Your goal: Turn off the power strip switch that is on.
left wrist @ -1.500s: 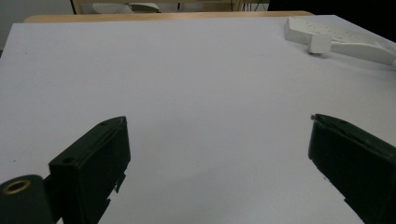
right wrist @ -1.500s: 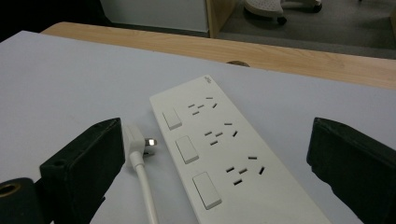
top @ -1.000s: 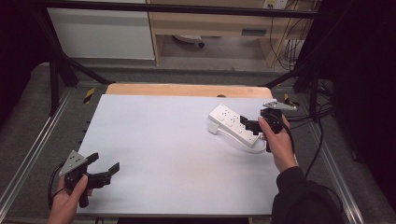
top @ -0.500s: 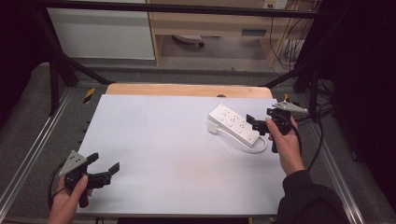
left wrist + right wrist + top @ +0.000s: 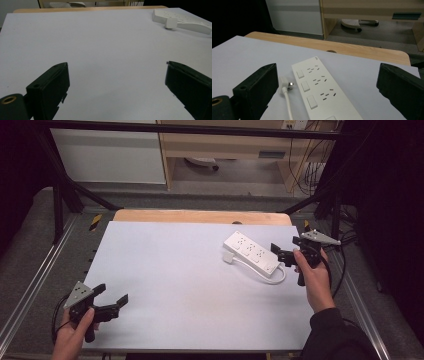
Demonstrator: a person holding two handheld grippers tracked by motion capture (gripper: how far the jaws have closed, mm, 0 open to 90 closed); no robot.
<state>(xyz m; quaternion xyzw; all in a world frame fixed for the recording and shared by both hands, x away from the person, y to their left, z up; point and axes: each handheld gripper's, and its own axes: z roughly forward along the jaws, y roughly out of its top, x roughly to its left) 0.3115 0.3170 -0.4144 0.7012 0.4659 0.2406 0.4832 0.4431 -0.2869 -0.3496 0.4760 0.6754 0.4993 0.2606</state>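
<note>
Here we are looking at a white power strip (image 5: 251, 253) lying flat on the white table top (image 5: 190, 280), out toward two o'clock. Its white cord (image 5: 272, 279) is curling along the near side, and its plug (image 5: 286, 84) is lying just beside the strip.

We are seeing the right gripper (image 5: 286, 254) sitting at the strip's three o'clock end, very near it. In the right gripper view the strip is lying between the two black jaws, which are standing wide apart and gripping nothing. The right hand (image 5: 314, 277) is reaching in from five o'clock and holding the gripper low, pointing it toward nine o'clock.

The left gripper (image 5: 111, 298) is waiting at seven o'clock, well apart from the strip. Its jaws are wide apart too, with bare table between them. The left hand (image 5: 75, 332) is holding it low, pointing it toward three o'clock.
</note>
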